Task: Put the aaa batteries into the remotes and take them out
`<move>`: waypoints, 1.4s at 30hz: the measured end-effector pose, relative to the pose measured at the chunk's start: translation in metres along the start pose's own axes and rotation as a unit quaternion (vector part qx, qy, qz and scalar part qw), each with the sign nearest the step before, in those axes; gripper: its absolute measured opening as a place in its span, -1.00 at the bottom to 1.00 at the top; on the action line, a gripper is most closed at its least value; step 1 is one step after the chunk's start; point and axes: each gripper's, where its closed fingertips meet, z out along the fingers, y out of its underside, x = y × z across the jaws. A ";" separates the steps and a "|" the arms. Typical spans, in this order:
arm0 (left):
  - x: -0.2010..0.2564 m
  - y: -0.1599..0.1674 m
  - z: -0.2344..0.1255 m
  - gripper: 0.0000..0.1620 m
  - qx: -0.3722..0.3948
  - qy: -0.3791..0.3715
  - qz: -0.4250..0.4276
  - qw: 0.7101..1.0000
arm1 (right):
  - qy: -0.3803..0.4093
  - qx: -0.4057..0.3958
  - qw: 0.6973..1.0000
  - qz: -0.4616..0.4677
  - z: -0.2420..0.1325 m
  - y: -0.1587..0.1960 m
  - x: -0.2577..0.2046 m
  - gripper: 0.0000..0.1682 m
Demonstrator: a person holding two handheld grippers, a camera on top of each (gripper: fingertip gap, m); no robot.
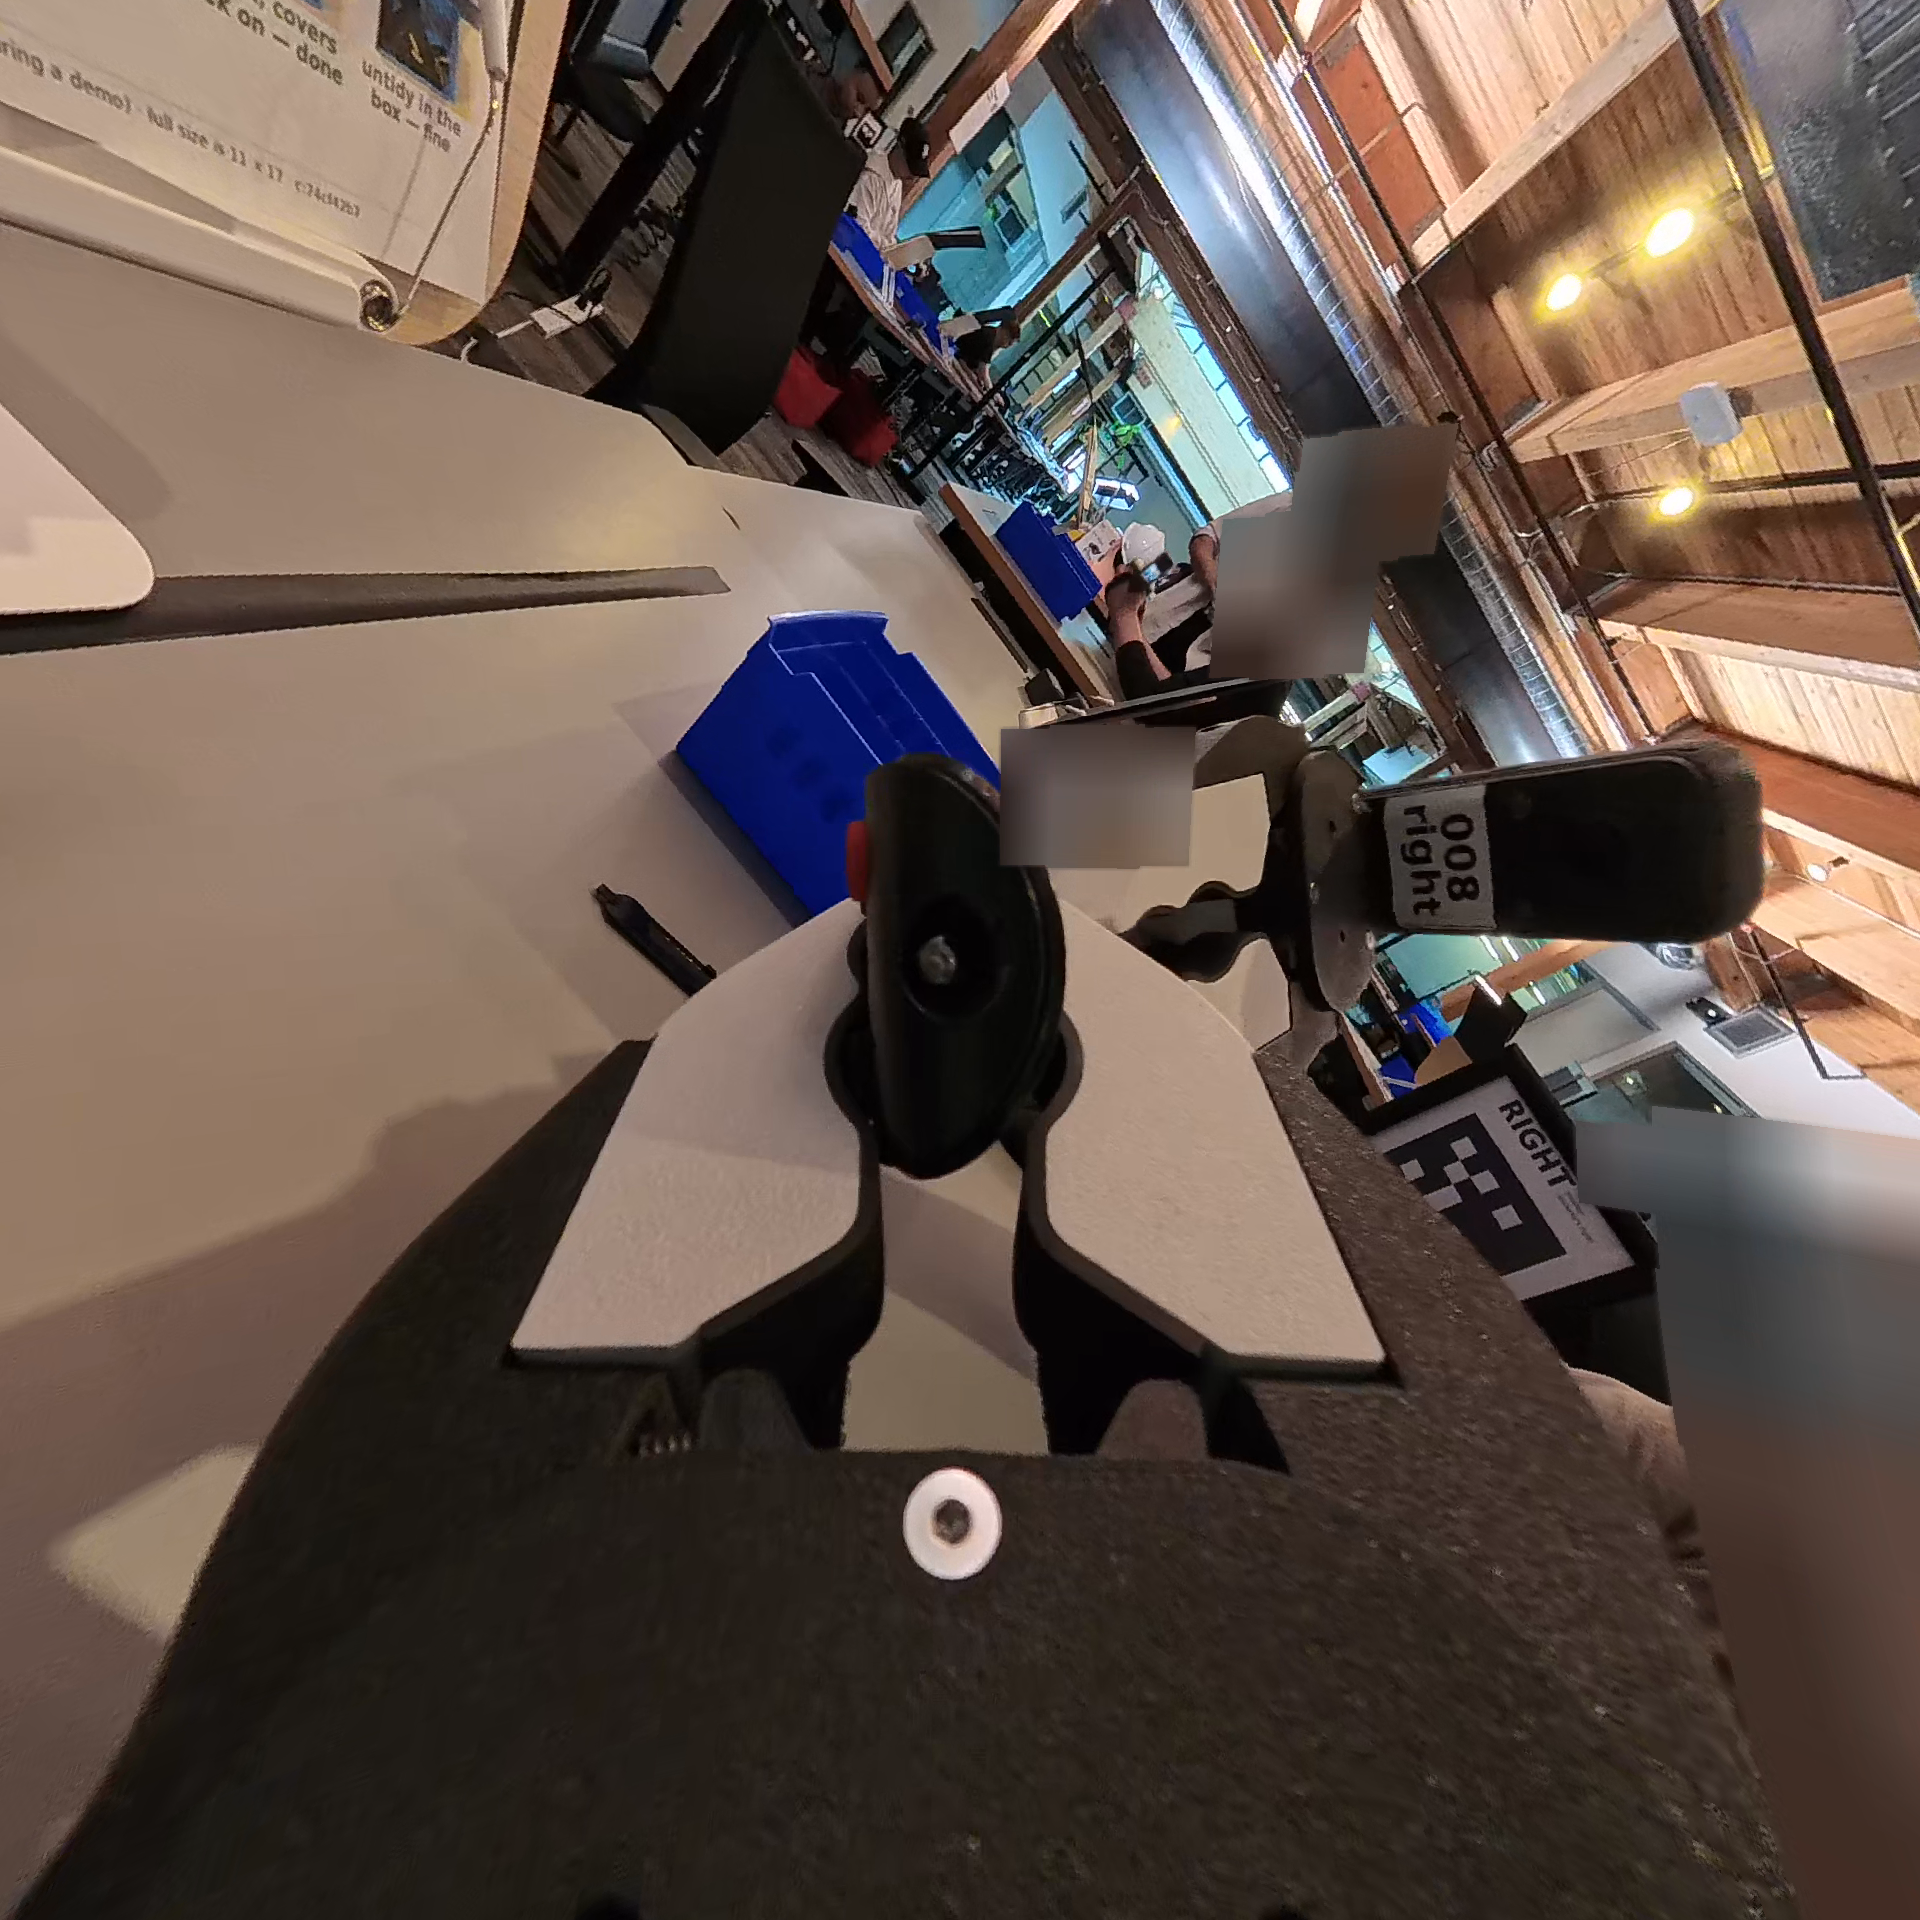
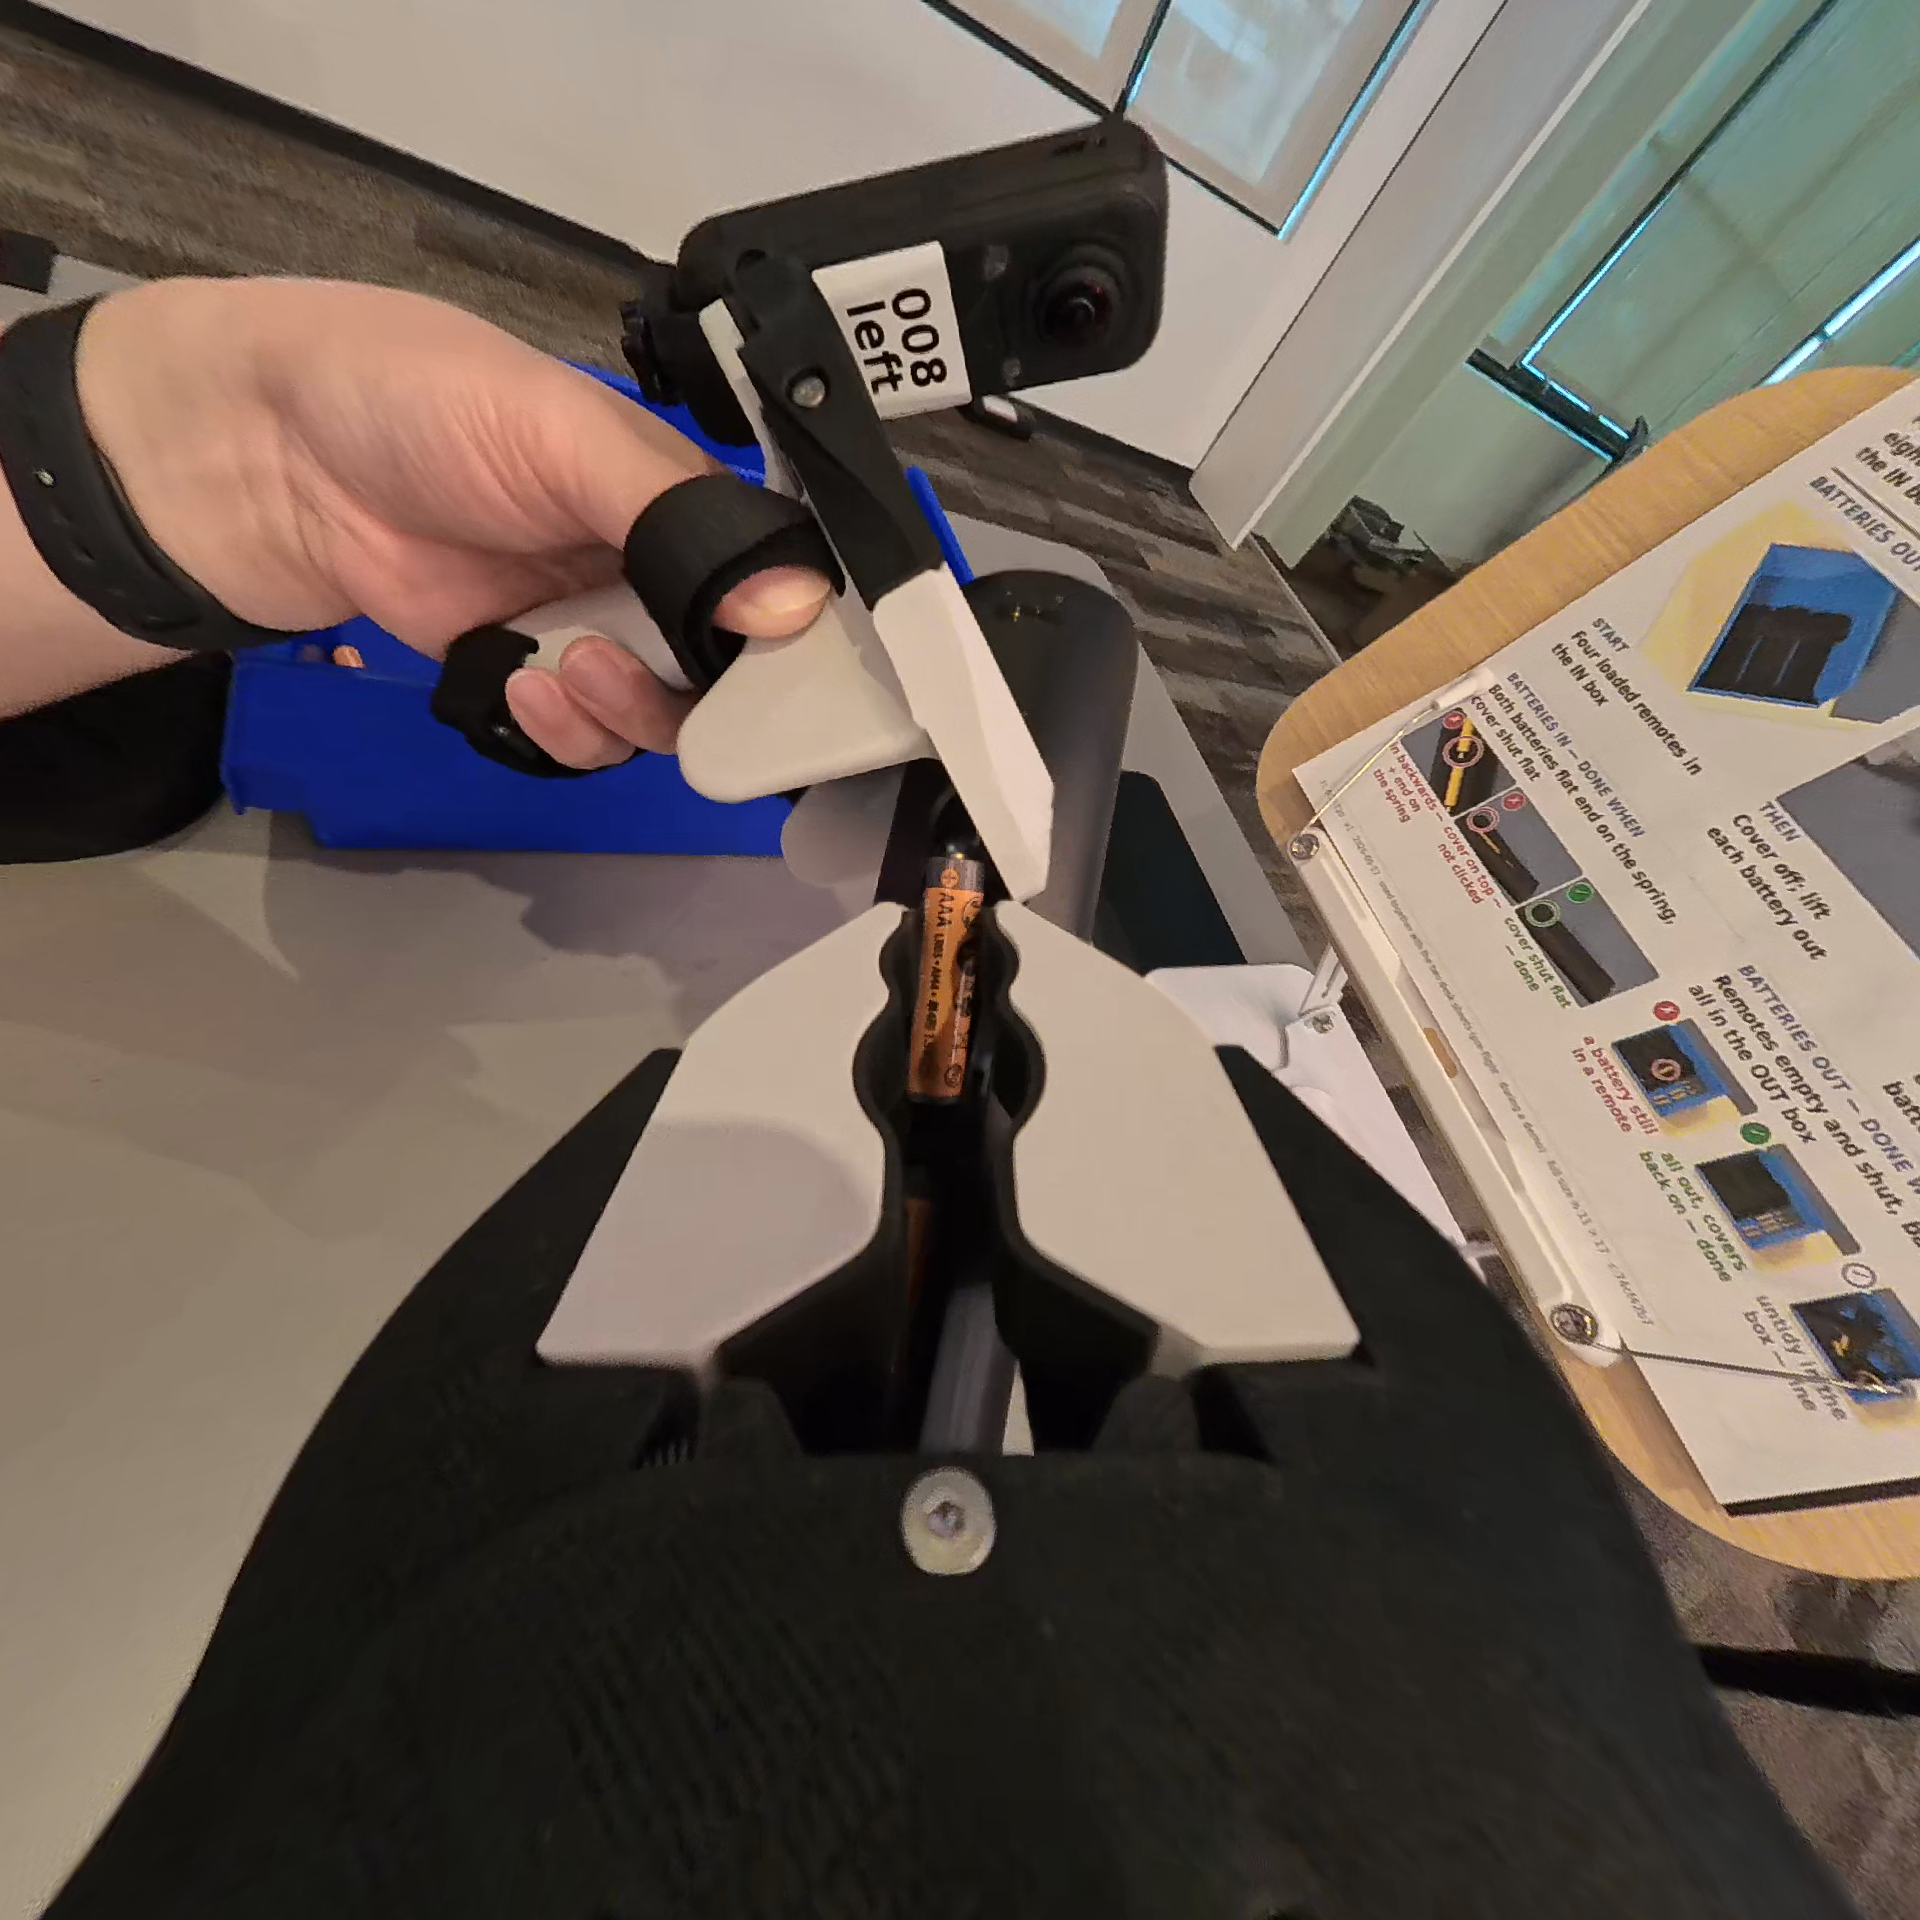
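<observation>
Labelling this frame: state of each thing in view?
left gripper: jaws shut on remote, seen end-on.
right gripper: jaws nearly together, flanking battery; grip unclear.
battery: lengthwise between the jaws, far end past the tips.
blue bin: on table, open-topped.
small black piece: loose on table.

The remote point(image 1: 951, 997) sits between the left gripper point(image 1: 951, 1091) fingers, its end projecting beyond the fingertips. A bin point(image 1: 821, 758) stands on the table point(image 1: 312, 883) ahead of the fingertips. In the right wrist view, a battery point(image 2: 948, 997) lies between the right gripper point(image 2: 948, 935) fingers; an instruction sheet point(image 2: 1662, 987) lies right of them.
</observation>
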 end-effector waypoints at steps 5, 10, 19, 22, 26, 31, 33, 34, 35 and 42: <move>-0.003 -0.001 -0.001 -0.69 0.004 0.000 -0.009 1.000 | 0.015 -0.015 1.000 -0.017 0.001 0.003 0.001 -0.84; -0.004 -0.001 -0.002 -0.69 0.005 0.000 -0.013 1.000 | 0.017 -0.002 1.000 0.003 -0.002 0.002 0.004 -0.77; -0.003 -0.003 0.001 -0.69 0.017 0.008 -0.014 1.000 | 0.026 0.075 0.935 0.346 -0.030 0.024 0.039 -0.24; -0.007 -0.009 0.002 -0.69 0.046 -0.011 0.001 0.999 | 0.051 0.082 0.885 0.456 -0.036 0.044 0.042 0.00; -0.014 -0.016 0.005 -0.69 0.084 -0.054 0.034 0.994 | 0.071 0.075 0.823 0.558 -0.031 0.062 0.039 0.41; -0.018 -0.018 0.009 -0.69 0.121 -0.095 0.069 0.986 | 0.091 0.050 0.804 0.586 -0.015 0.072 0.038 0.48; -0.017 -0.017 0.011 -0.69 0.124 -0.094 0.073 0.985 | 0.085 0.052 0.802 0.588 -0.011 0.068 0.038 0.44; -0.016 -0.016 0.012 -0.69 0.124 -0.090 0.071 0.986 | 0.087 0.049 0.804 0.586 -0.009 0.068 0.038 0.43; -0.015 -0.016 0.013 -0.69 0.127 -0.086 0.067 0.986 | 0.091 0.047 0.807 0.581 -0.007 0.068 0.039 0.43; -0.015 -0.015 0.015 -0.69 0.137 -0.096 0.071 0.983 | 0.109 0.043 0.806 0.581 -0.003 0.070 0.042 0.45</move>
